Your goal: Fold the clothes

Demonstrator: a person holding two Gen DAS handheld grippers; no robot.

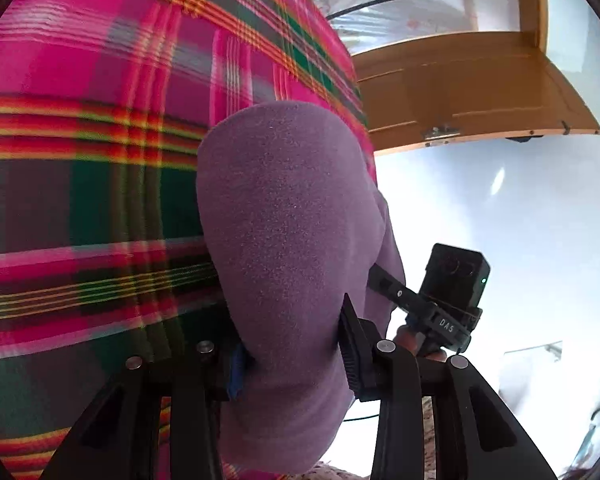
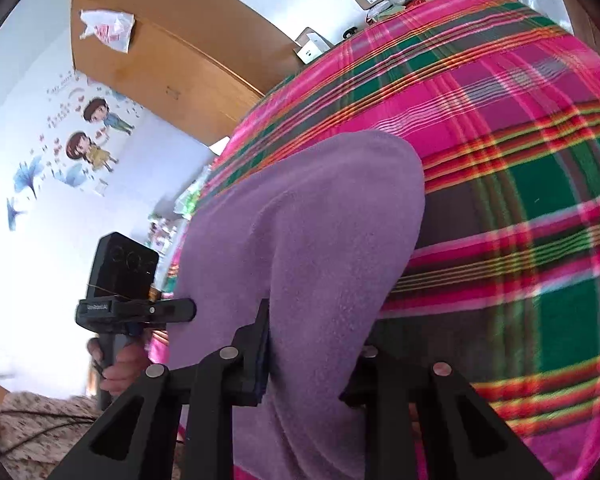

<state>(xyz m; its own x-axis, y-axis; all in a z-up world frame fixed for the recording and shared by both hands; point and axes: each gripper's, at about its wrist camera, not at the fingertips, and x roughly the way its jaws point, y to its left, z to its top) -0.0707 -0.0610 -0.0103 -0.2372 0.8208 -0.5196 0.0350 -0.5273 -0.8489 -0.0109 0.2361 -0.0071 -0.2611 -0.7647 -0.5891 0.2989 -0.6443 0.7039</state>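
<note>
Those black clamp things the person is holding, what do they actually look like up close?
Each is matte black: the left gripper and right gripper have angular linkage arms with triangular cut-outs, round silver pivot pins and flat fingers with ribbed pads. A blue part shows on one finger. Seen from the other side, each carries a boxy black camera; one clamp reads "DAS". The person wears a floral sleeve.

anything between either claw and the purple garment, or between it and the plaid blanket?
Nothing visible. The left claw and right claw are each already shut on the purple garment, and it hangs over the plaid blanket with only bare blanket showing around it.
</note>
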